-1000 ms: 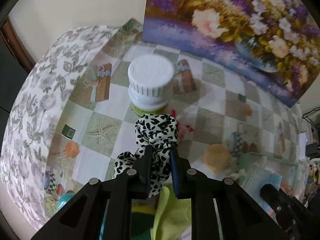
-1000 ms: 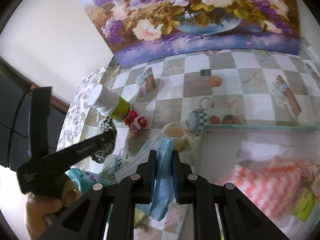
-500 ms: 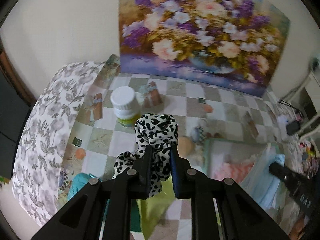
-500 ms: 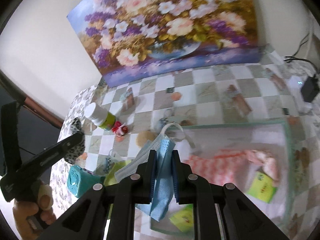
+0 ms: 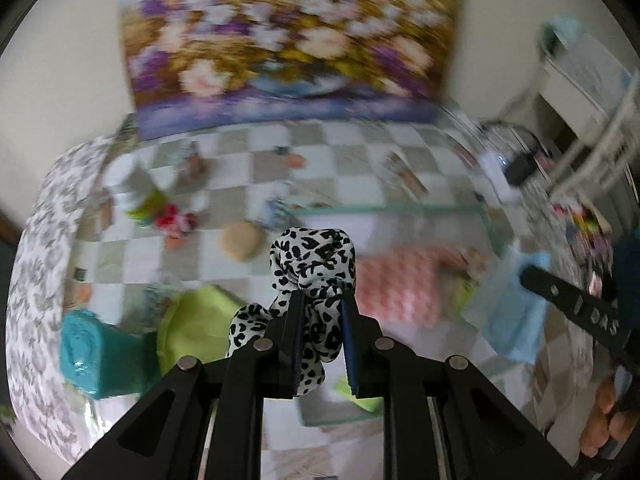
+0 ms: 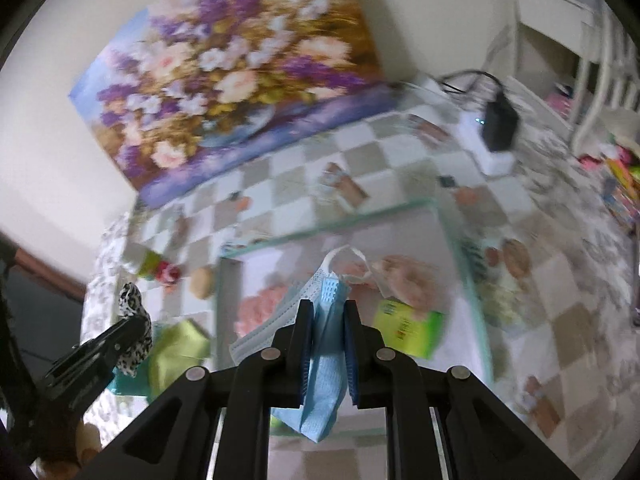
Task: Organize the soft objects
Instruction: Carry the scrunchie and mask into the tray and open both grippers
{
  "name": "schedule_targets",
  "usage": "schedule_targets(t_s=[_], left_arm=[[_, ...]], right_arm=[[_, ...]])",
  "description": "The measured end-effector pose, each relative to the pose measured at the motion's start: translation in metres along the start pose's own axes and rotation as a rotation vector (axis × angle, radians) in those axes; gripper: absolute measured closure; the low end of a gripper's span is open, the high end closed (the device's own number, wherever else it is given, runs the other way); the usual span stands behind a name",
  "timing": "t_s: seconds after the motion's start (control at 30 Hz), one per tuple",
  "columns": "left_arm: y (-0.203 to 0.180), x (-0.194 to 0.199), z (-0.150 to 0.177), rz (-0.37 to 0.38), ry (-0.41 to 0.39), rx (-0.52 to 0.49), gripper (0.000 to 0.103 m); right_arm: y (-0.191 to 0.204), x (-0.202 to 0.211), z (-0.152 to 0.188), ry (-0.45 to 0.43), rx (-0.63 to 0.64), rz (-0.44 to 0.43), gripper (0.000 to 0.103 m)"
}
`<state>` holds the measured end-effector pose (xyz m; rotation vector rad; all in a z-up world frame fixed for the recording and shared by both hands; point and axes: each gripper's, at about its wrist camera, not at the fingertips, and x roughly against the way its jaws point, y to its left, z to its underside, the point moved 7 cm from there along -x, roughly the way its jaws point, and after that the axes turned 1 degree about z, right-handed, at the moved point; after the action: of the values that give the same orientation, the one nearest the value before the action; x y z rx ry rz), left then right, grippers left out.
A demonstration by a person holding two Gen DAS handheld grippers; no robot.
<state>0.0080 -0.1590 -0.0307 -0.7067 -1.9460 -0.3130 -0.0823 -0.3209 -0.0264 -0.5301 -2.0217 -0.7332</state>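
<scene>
Table under a checkered cloth (image 6: 280, 184) printed with small pictures; a big flower painting (image 5: 280, 40) leans on the pale wall behind. White shelving at far right, blurred. Pale green-rimmed box (image 6: 460, 248) on the cloth holds pink-and-white fabric (image 5: 396, 276). Left gripper (image 5: 320, 312) clamped on a black-and-white spotted scrunchie (image 5: 312, 260), held above the box's near left edge. Right gripper (image 6: 324, 320) clamped on a folded blue face mask (image 6: 324, 360), ear loop free, hanging over the box.

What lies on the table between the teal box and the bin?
A lime-green cloth lies between the teal box and the bin, seen in the left wrist view.
</scene>
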Motion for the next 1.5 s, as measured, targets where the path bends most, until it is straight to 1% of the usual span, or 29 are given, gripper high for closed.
schedule_targets(t_s=[0.13,0.17,0.3,0.43,0.5,0.6,0.63,0.67,0.7,0.77,0.8,0.83,0.87,0.97,1.0,1.07,1.27,1.5], left_arm=[[-0.033,-0.018,0.018,0.023,0.051,-0.068,0.085],[-0.042,-0.026,0.024,0.028,0.073,-0.083,0.085],[-0.056,-0.047,0.04,0.041,0.133,-0.106,0.085],[-0.059,-0.064,0.052,0.055,0.191,-0.095,0.084],[-0.06,-0.069,0.055,0.062,0.209,-0.084,0.08],[-0.058,-0.073,0.055,0.049,0.213,-0.08,0.067],[-0.057,-0.073,0.055,0.044,0.211,-0.08,0.059],[-0.056,-0.073,0.054,0.039,0.209,-0.079,0.053],[-0.055,-0.073,0.053,0.038,0.207,-0.076,0.052],[-0.054,-0.073,0.052,0.039,0.207,-0.068,0.051],[-0.052,-0.073,0.051,0.041,0.21,-0.063,0.051],[-0.052,-0.073,0.051,0.043,0.211,-0.059,0.045],[-0.05,-0.073,0.05,0.043,0.215,-0.049,0.037],[-0.046,-0.072,0.048,0.044,0.212,-0.026,0.033],[-0.044,-0.071,0.047,0.043,0.209,-0.018,0.032],[-0.041,-0.069,0.045,0.042,0.201,0.0,0.028],[-0.028,-0.064,0.039,0.027,0.174,0.057,0.028],[-0.004,-0.055,0.032,0.032,0.145,0.152,0.027]], right_arm=[[-0.017,-0.006,0.007,0.021,-0.03,0.023,0.087],[-0.02,-0.009,0.009,0.03,-0.033,0.027,0.086],[-0.03,-0.03,0.02,0.085,-0.044,0.041,0.085],[-0.039,-0.057,0.035,0.17,-0.057,0.051,0.084],[-0.042,-0.066,0.042,0.201,-0.055,0.063,0.084],[-0.047,-0.074,0.048,0.229,-0.054,0.081,0.084],[-0.048,-0.077,0.05,0.237,-0.058,0.085,0.084],[-0.051,-0.079,0.053,0.25,-0.063,0.091,0.082],[-0.052,-0.082,0.054,0.258,-0.066,0.096,0.079],[-0.056,-0.084,0.057,0.273,-0.071,0.111,0.065],[-0.057,-0.084,0.057,0.275,-0.071,0.119,0.061],[-0.058,-0.084,0.056,0.275,-0.071,0.128,0.054],[-0.059,-0.083,0.056,0.272,-0.072,0.136,0.049],[-0.057,-0.08,0.052,0.263,-0.067,0.145,0.039],[-0.056,-0.079,0.051,0.261,-0.063,0.148,0.038],[-0.053,-0.076,0.048,0.254,-0.049,0.153,0.032],[-0.042,-0.067,0.038,0.221,-0.015,0.157,0.019],[-0.03,-0.042,0.023,0.142,-0.009,0.141,0.014]])
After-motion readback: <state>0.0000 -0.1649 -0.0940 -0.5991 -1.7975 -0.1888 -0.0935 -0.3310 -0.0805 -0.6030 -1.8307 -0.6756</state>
